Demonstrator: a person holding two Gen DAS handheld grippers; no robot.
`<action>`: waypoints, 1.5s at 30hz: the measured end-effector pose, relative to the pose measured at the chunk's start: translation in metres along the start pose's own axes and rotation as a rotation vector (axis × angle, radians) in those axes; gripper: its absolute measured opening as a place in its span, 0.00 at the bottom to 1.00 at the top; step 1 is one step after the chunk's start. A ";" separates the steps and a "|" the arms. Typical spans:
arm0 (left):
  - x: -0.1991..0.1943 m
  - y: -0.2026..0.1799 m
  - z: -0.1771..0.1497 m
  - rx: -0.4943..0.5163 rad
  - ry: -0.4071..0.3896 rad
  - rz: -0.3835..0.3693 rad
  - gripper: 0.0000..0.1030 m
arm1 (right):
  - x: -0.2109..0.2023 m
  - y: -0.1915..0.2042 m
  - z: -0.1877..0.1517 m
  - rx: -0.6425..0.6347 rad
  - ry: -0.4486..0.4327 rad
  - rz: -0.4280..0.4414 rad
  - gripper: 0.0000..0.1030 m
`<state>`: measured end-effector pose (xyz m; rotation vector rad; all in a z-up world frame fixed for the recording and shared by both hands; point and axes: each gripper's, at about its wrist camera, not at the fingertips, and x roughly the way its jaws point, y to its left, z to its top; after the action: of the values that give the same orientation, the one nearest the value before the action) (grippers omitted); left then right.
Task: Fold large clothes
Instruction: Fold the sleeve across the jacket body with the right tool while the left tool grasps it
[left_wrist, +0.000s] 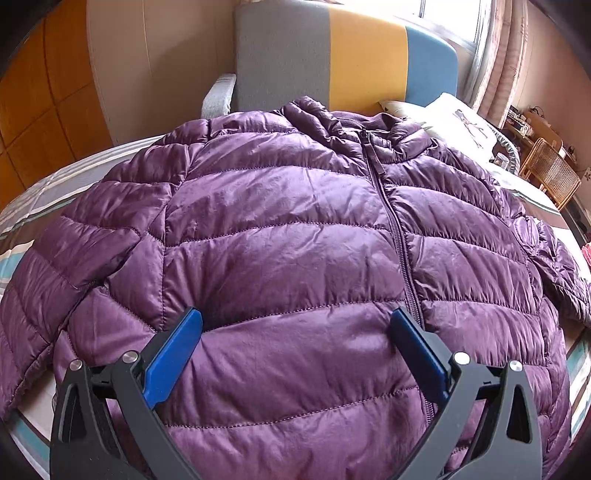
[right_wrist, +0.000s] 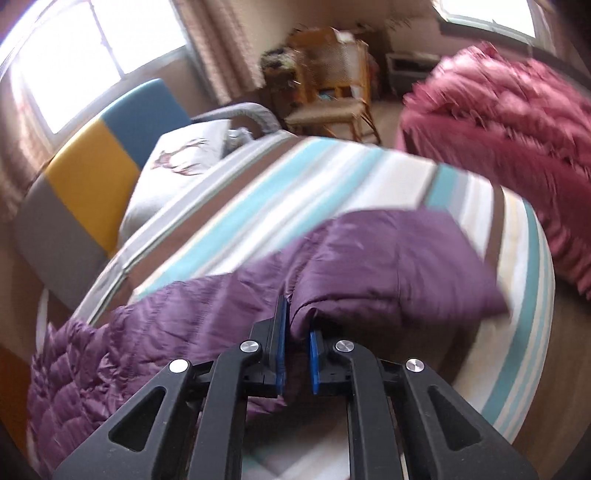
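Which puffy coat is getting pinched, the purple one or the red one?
The purple jacket. The right hand-held gripper pinches its sleeve, while the red jacket lies untouched behind it.

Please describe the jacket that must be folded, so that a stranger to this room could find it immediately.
Start at the bed with the striped cover, before the grey, yellow and blue headboard. The purple jacket lies spread across it, zipper up. It is glossy and quilted; the other padded garment, beside the bed, is pinkish red.
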<state>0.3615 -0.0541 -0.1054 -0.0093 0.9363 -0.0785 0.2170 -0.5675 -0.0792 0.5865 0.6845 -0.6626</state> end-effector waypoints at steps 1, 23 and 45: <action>0.000 0.000 0.000 0.000 0.000 -0.002 0.98 | -0.003 0.011 0.002 -0.043 -0.011 0.008 0.10; -0.015 0.014 -0.009 -0.011 -0.012 -0.071 0.94 | -0.033 0.268 -0.158 -0.733 0.233 0.478 0.10; -0.055 -0.028 0.001 0.077 -0.078 -0.263 0.73 | -0.080 0.224 -0.167 -0.580 0.266 0.639 0.62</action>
<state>0.3277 -0.0779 -0.0597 -0.0641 0.8491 -0.3557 0.2668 -0.2815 -0.0668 0.3179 0.8360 0.2193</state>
